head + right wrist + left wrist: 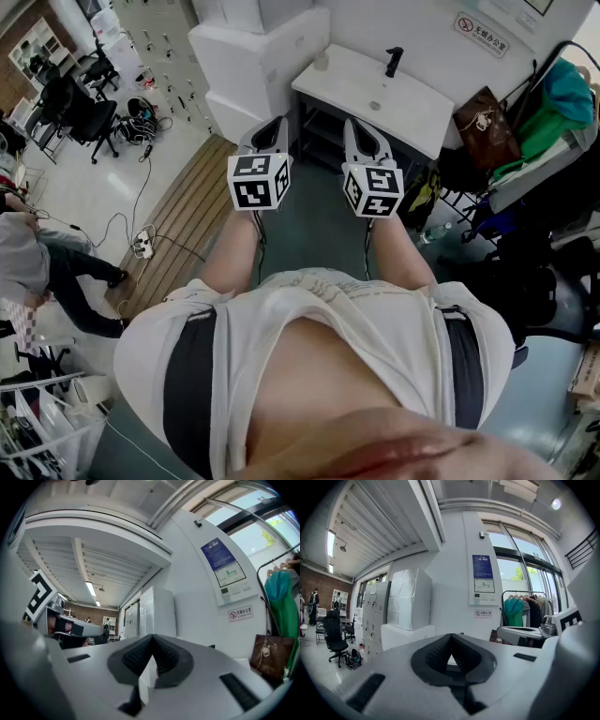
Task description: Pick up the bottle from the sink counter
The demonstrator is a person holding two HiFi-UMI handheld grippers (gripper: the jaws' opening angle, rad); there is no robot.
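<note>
The white sink counter (375,98) stands ahead of me against the wall, with a black faucet (394,61) at its back. A small pale bottle (322,60) stands on the counter's far left corner. I hold both grippers side by side in front of my body, short of the counter and pointing at it. The left gripper (271,125) is shut with nothing in it, its tips meeting in the left gripper view (451,637). The right gripper (360,129) is also shut and empty, as the right gripper view (152,637) shows. Neither gripper view shows the bottle clearly.
A tall white wrapped block (253,56) stands left of the counter. A brown bag (487,127) and hanging clothes (562,103) crowd the right side. A wooden floor panel (187,216) lies to the left, with a crouching person (37,272) and office chairs (84,108) beyond.
</note>
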